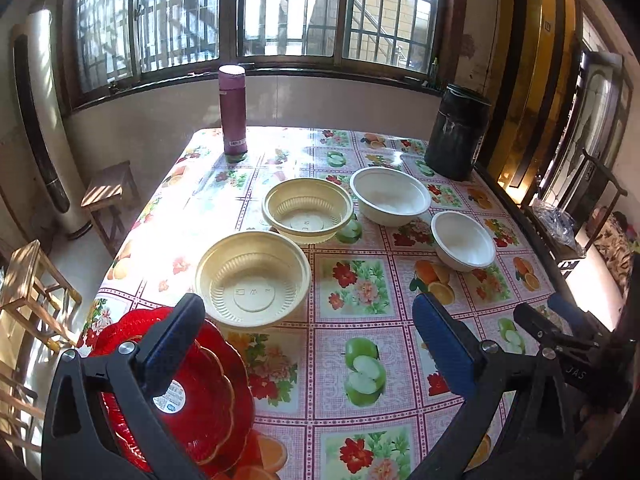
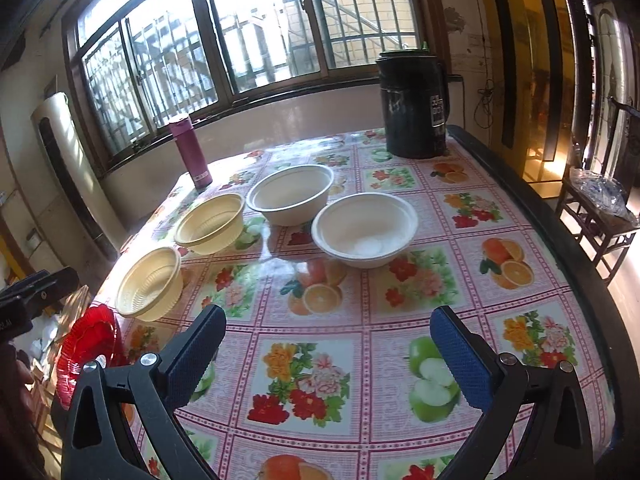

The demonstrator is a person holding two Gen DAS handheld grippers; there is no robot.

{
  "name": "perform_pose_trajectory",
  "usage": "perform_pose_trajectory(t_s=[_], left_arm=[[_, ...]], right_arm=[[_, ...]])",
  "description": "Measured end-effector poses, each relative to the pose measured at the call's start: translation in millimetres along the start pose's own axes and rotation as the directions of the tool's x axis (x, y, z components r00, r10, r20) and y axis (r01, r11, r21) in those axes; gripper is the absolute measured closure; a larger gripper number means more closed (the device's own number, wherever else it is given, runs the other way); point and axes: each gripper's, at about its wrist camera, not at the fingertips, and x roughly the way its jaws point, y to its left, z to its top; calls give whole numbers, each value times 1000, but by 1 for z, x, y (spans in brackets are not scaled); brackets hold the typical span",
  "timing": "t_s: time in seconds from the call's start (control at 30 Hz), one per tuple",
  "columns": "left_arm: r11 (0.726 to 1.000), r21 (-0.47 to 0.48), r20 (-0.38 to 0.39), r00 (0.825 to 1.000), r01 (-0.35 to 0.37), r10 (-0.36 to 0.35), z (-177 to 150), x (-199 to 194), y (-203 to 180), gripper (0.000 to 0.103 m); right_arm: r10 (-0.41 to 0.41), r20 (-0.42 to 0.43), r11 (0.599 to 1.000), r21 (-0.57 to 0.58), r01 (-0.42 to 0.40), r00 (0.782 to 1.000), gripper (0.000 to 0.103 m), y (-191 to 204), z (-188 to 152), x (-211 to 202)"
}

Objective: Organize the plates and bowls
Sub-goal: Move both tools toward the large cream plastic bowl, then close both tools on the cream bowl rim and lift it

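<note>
Red scalloped plates [image 1: 200, 400] beside ribbed yellow bowl [image 1: 253, 278]

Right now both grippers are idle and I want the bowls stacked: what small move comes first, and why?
Probably ease the open left gripper forward onto the near yellow bowl's rim. It lies closest, and the matching far yellow bowl sits just behind for nesting.

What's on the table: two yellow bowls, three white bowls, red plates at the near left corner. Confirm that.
One thing is wrong: there are two white bowls, not three, a larger white bowl and a smaller white bowl, as the right wrist view shows. The two yellow bowls and the red plates are as stated.
</note>
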Motion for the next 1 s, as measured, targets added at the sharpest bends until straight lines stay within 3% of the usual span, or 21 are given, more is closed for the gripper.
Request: perform_pose_trajectory(t_s=[0.1,0.2,0.33,0.5,0.63,0.77,0.8,0.9,1.0], left_arm=[[994,-62,-38,995,93,-96,16,5,41,0],[991,-65,-79,989,119,-124,34,24,70,0],[997,-44,-190,980,60,-67,50,65,97,0],[1000,-20,-301,954,-12,5,63,116,120,0],[998,-19,-370,928,-54,43,66,151,135,0],[997,-35,-423,905,-73,52,62,178,145,16],[997,-40,-437,898,-71,47,60,184,146,24],[997,-37,-495,868,-62,36,51,200,146,50],[998,-43,-522,853,-43,14,44,207,147,61]], right_arm=[[134,-57,991,1,-134,989,0,28,6,26],[259,-127,966,29,-257,958,0,56,15,59],[347,-210,938,62,-341,914,0,94,21,105],[426,-282,905,153,-398,860,1,125,26,158],[437,-316,899,199,-391,842,1,139,27,189],[441,-332,895,234,-380,834,2,144,27,210],[441,-340,895,239,-378,831,2,145,26,215],[426,-359,901,252,-353,830,15,144,23,226],[430,-389,899,270,-346,815,32,143,19,237]])
